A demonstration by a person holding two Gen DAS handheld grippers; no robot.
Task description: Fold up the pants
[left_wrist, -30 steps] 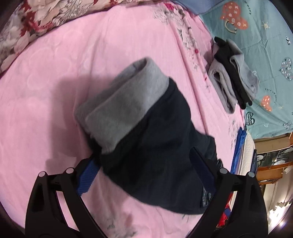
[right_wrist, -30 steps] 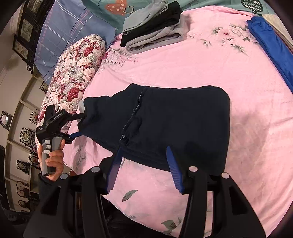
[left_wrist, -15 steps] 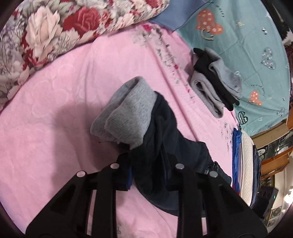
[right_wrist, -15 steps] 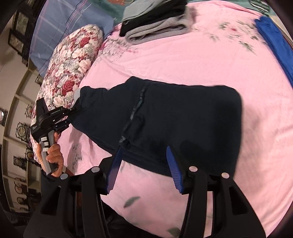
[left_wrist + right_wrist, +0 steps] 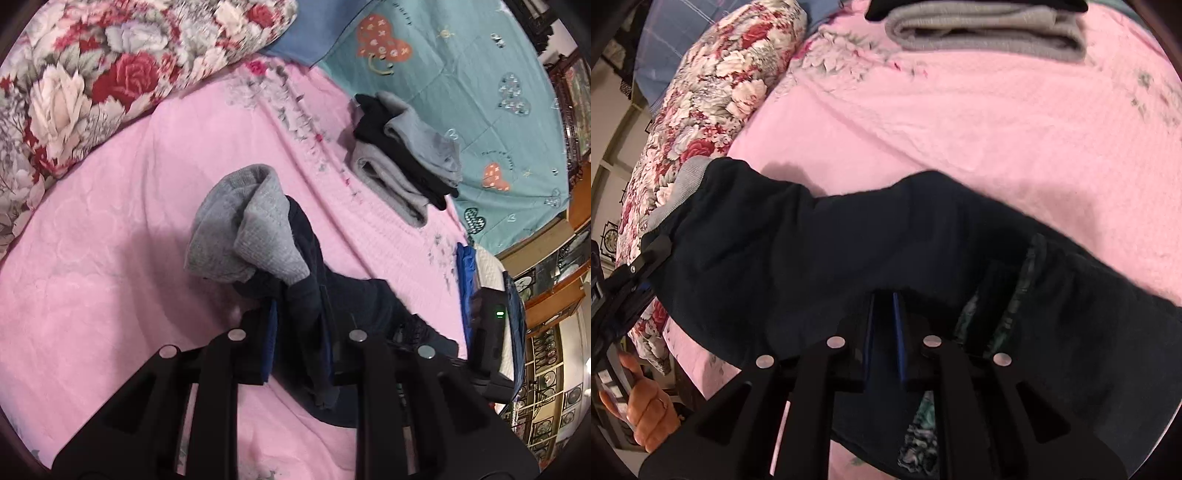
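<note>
One pair of dark pants (image 5: pixel 310 258); two hand-held grippers; one floral pillow (image 5: pixel 110 74); one folded stack (image 5: pixel 402 162).

Dark navy pants (image 5: pixel 849 258) with grey ribbed cuff (image 5: pixel 251 229), bunched and lifted off the pink bed. Fabric sags in a band between two pinch points, one near the cuff, one at the other end. Patterned lining shows at that end.
</note>
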